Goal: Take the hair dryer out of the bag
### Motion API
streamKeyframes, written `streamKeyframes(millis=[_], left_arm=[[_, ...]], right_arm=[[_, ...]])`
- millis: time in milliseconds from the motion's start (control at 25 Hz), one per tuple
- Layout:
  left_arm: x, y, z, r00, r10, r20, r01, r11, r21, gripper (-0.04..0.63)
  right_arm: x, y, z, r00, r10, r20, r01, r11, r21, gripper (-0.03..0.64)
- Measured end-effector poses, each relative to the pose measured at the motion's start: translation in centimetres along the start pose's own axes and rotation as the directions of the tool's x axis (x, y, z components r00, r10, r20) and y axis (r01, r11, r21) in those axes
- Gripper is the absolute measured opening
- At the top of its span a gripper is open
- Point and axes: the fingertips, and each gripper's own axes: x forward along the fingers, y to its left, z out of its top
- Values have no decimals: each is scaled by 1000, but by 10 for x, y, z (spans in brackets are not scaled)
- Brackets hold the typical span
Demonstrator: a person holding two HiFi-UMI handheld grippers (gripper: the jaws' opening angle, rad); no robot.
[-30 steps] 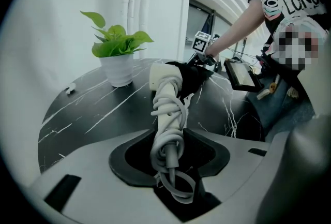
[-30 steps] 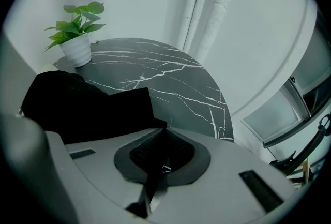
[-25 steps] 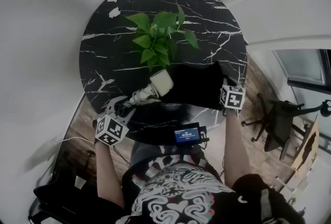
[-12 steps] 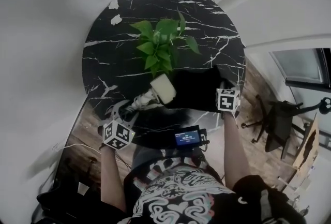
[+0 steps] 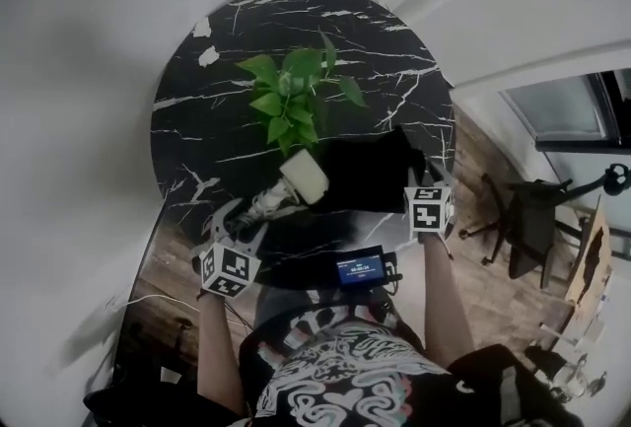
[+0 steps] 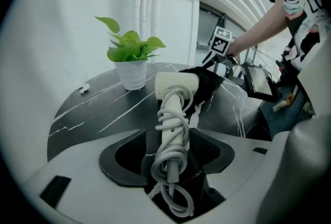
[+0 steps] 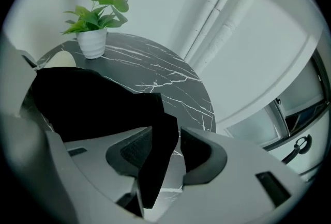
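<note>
Two grippers hang over the near edge of the round black marble desk (image 5: 197, 119); the left gripper (image 6: 173, 155) has its fingers (image 6: 121, 158) spread as wide as they go, having just been opening; the cord-wrapped handle of the cream hair dryer (image 6: 175, 88) stands between them with a gap on either side, so neither pad presses it; the hair dryer lies on the desk, handle toward the person, its head against the left edge of the black bag (image 5: 367, 169); the right gripper (image 7: 168, 153) has its fingers (image 7: 202, 153) about half open, likewise just opening; a fold of the bag hangs between them, close along the left pad and clear of the right; a potted plant (image 5: 294, 92) stands beyond the bag.
</note>
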Motion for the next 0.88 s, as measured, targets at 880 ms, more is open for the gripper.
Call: streamKeyframes(millis=[880], left_arm=[[-41, 5, 80, 955, 181, 237, -172, 983, -60, 16]], right_arm=[[-133, 88, 56, 874, 238, 424, -275, 961, 28, 21]])
